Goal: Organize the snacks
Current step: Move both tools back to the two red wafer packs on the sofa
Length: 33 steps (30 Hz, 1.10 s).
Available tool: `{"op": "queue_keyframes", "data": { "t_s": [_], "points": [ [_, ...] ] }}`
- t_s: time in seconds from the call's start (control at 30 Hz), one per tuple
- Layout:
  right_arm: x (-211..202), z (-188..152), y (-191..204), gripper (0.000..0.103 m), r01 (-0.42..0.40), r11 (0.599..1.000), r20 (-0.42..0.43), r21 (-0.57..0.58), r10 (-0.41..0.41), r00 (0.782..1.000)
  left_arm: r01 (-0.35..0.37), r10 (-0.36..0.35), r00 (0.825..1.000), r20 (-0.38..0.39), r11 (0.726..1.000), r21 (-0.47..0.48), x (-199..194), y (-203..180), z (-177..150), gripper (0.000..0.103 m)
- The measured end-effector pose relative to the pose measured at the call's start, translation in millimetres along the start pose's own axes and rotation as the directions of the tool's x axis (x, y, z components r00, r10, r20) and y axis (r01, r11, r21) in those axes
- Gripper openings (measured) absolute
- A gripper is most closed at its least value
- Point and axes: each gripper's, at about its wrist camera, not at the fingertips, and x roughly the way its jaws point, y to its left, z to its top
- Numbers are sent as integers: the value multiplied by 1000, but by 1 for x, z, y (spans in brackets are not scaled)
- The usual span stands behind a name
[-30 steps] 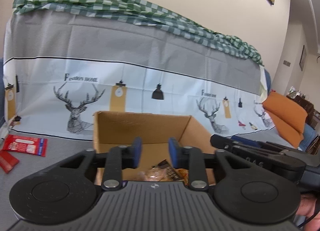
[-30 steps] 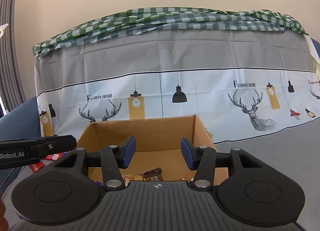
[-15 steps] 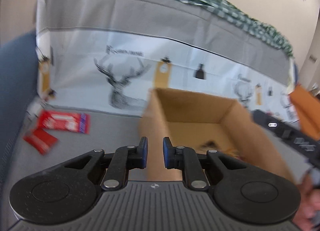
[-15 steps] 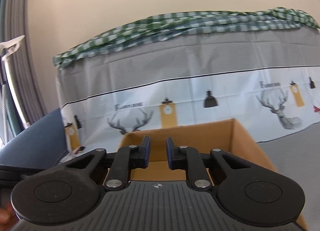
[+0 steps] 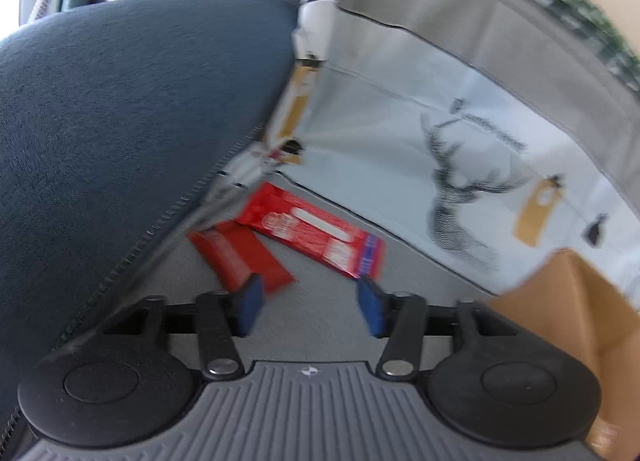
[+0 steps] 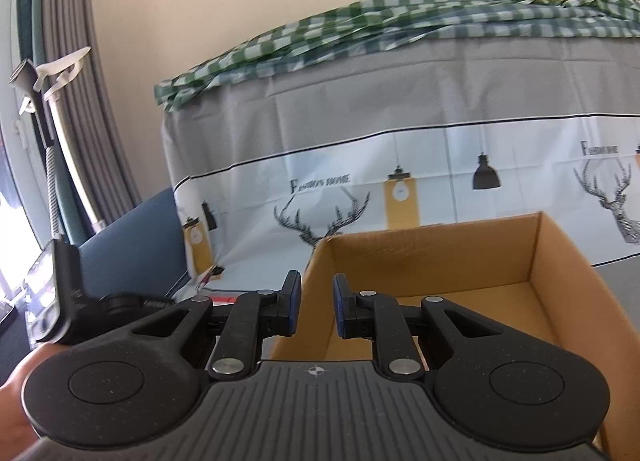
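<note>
Two red snack packets lie on the grey cover beside the sofa arm: a plain red one (image 5: 240,257) and a longer red, white and blue one (image 5: 316,235). My left gripper (image 5: 311,305) hovers just short of them, tilted downward. Its jaws are opening and nothing is between them; the left pad overlaps the plain packet's near end in the picture. The open cardboard box (image 5: 580,321) stands to the right. In the right wrist view my right gripper (image 6: 316,303) is shut on nothing, in front of the box's (image 6: 420,257) near left corner. The box's contents are hidden.
A blue sofa arm (image 5: 120,121) rises close on the left of the packets. A deer-print cloth (image 5: 460,181) hangs behind them and behind the box, with a green checked cloth (image 6: 360,29) on top. Curtains (image 6: 80,101) and a person's hand (image 6: 16,401) are at far left.
My left gripper swung left and down, away from the box to the red packets, and its jaws spread wide. My right gripper closed and shifted left, so the box now sits to its right.
</note>
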Motion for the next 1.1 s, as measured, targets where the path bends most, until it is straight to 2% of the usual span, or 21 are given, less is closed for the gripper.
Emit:
{"op": "queue_keyframes", "data": {
  "t_s": [0.03, 0.1, 0.13, 0.17, 0.27, 0.37, 0.53, 0.8, 1.1],
  "points": [
    [2, 0, 2, 18, -6, 1000, -6, -2, 6, 1000, -21, 21, 1000, -19, 1000, -21, 6, 1, 3, 68],
    [3, -1, 3, 18, -18, 1000, -11, -5, 18, 1000, -13, 12, 1000, -15, 997, -70, 13, 3, 7, 75],
    [4, -1, 4, 18, -22, 1000, -14, -7, 22, 1000, -34, 34, 999, -1, 997, -62, 16, 1, 8, 81],
    [5, -2, 5, 18, -24, 1000, -16, -8, 23, 1000, -59, 59, 998, 6, 997, -49, 19, -2, 10, 81],
    [8, -2, 6, 18, -29, 1000, -22, -1, 29, 999, -77, 77, 997, 0, 995, -56, 30, -9, 11, 82],
    [10, -2, 7, 18, -31, 1000, -25, -5, 31, 999, -139, 139, 990, 2, 990, -25, 43, -16, 9, 82],
    [13, -2, 5, 18, -22, 1000, -33, -9, 22, 999, -194, 193, 981, -31, 981, -29, 61, -16, 6, 82],
    [16, -3, 8, 18, -14, 1000, -42, -20, 13, 999, -211, 210, 977, -50, 977, -33, 72, -14, 2, 81],
    [18, -4, 9, 18, -9, 999, -49, -39, 7, 999, -225, 221, 974, -55, 971, -79, 77, -4, 9, 80]
  ]
}}
